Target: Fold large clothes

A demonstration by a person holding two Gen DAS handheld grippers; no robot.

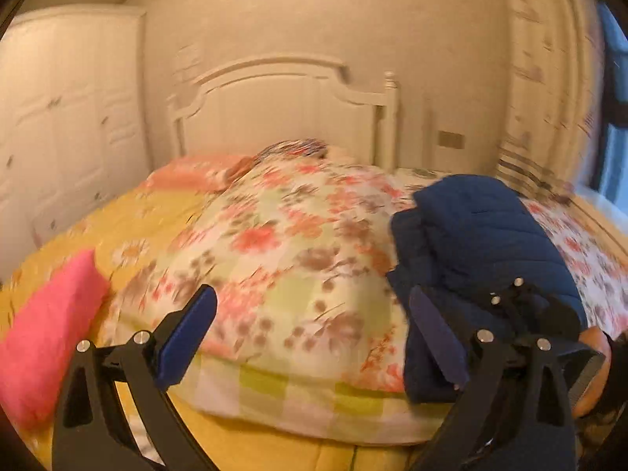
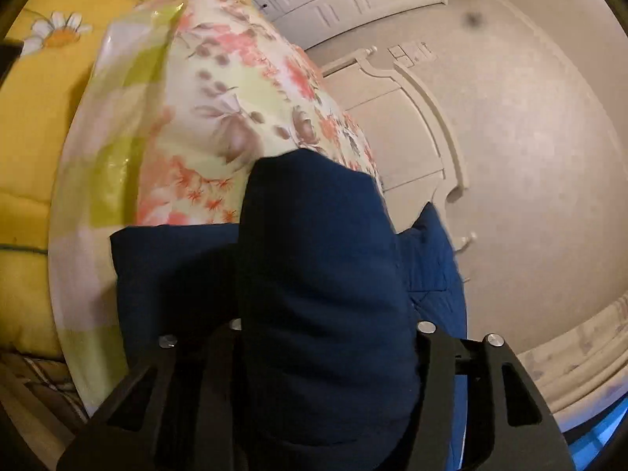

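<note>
You are working over a bed (image 1: 129, 212) with a floral quilt (image 1: 282, 259), white headboard (image 1: 282, 106) and wardrobe (image 1: 59, 117) behind. Your left gripper (image 1: 314, 337) fingers are spreading wide, empty. Your right gripper (image 2: 325, 337) fingers are clasping the folded navy jacket (image 2: 322, 274) lying on the quilt.

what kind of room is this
A bedroom, most likely in a home: a bed with a white headboard and floral quilt, a pillow at its head, and a white panelled wardrobe beside it.
</note>
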